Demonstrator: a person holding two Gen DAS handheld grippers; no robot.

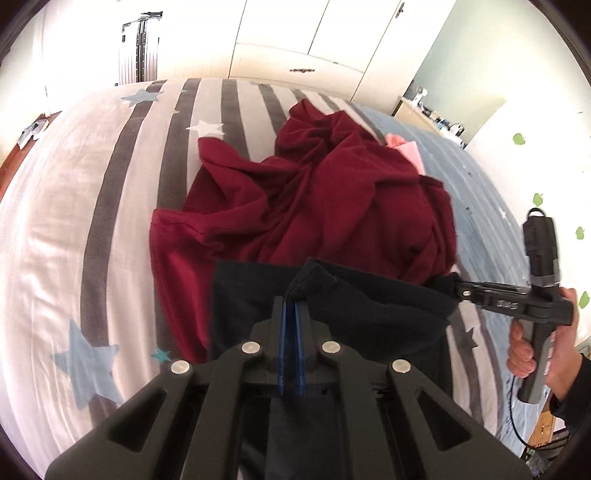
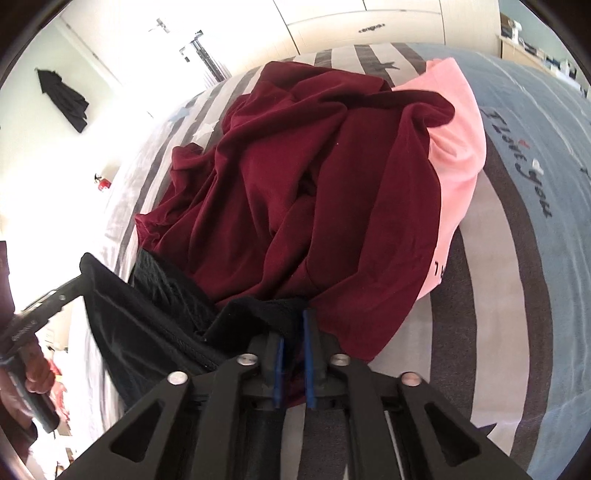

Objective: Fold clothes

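Left tool (image 1: 293,301): blue pads pressed together on a bunched edge of the black garment (image 1: 332,314), which hangs from them just above the bed.
Right tool (image 2: 293,325): jaws a little apart; a fold of the black garment's edge lies at the tips, seemingly against the left pad only, though the dark cloth makes that hard to read.
Black garment: stretched between the two tools, its lower part lying on the near edge of the bed.
Hands: a hand (image 1: 539,354) grips the right tool's handle; another hand (image 2: 37,373) grips the left one's.
Maroon garment (image 1: 306,199): crumpled heap just beyond the black one, partly over it.
Pink garment (image 2: 458,147): under the maroon heap's far right side.
Bed (image 1: 74,221): striped cover with stars.
Wardrobe (image 1: 303,33): white doors beyond the bed.
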